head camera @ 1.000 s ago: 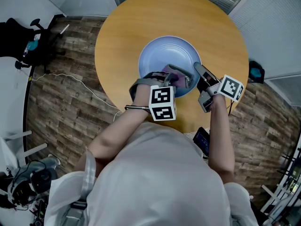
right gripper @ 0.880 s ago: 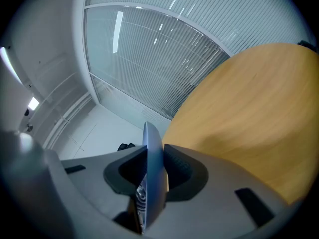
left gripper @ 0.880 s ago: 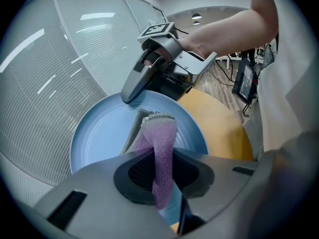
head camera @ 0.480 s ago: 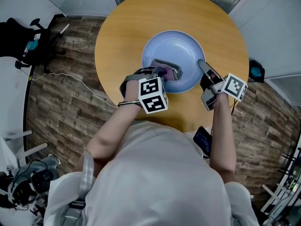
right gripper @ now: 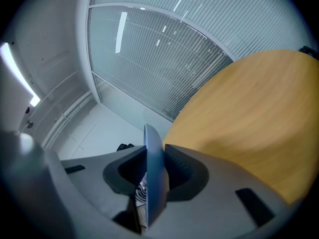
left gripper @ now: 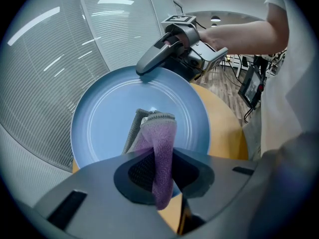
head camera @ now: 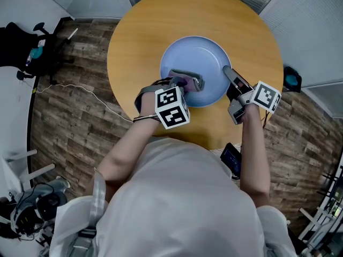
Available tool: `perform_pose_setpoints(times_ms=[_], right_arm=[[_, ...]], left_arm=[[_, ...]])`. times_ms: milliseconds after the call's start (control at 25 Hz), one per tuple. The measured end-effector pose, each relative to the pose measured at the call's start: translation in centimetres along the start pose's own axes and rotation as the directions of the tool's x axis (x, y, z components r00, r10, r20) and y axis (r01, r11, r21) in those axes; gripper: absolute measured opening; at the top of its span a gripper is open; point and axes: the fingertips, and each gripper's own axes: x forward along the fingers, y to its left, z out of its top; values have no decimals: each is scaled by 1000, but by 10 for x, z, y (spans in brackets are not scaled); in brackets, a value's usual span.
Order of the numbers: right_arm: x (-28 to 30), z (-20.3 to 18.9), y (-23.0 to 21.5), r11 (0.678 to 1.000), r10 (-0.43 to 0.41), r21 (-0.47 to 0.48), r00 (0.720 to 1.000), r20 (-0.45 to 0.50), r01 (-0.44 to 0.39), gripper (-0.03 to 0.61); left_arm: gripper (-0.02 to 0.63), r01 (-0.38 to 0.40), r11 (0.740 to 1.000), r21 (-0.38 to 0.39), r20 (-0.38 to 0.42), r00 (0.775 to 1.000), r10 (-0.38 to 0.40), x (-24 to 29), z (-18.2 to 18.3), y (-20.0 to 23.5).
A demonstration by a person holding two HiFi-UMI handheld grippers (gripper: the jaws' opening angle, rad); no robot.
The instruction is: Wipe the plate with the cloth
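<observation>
Count: 1 round wooden worktop [head camera: 144, 31], 1 blue plate [head camera: 201, 55], 1 cloth [head camera: 188, 81], 2 claws, each with 1 marker cube.

Plate sits near worktop centre, slightly toward the 6 o'clock edge where the person stands.

Left claw [head camera: 185, 79] comes in from 7 o'clock, pointing steeply down. It's clamped on the cloth: in the left gripper view a purple fold runs between the pads, with a grey edge beside it, and hangs out past them at the claw end. Cloth's far end lies on the plate's inner face, between plate centre and 7 o'clock. Its marker cube [head camera: 171, 107] is over the worktop's 6 o'clock edge.

Right claw [head camera: 227, 72] is closed on the plate rim at 3 o'clock. The right gripper view shows the rim edge-on between the pads, touching both. Claw body trails off toward 4 o'clock, and its marker cube [head camera: 266, 96] is past the worktop edge.

The two claws are near each other but apart. Can't tell whether the plate is flat on the worktop or lifted at the gripped side.

Floor: 1 white cable [head camera: 80, 92] at 9 o'clock of the worktop.
</observation>
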Motion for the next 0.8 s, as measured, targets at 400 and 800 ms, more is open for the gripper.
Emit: perform_pose_setpoints(times_ms=[400, 800], right_arm=[[7, -11, 5, 999, 12, 31, 1000, -12, -12, 107], [10, -16, 3, 999, -4, 35, 1000, -26, 5, 107]], left_arm=[[71, 4, 1000, 28, 60, 998, -5, -3, 33, -7], [70, 31, 988, 152, 106, 993, -47, -4, 55, -29]])
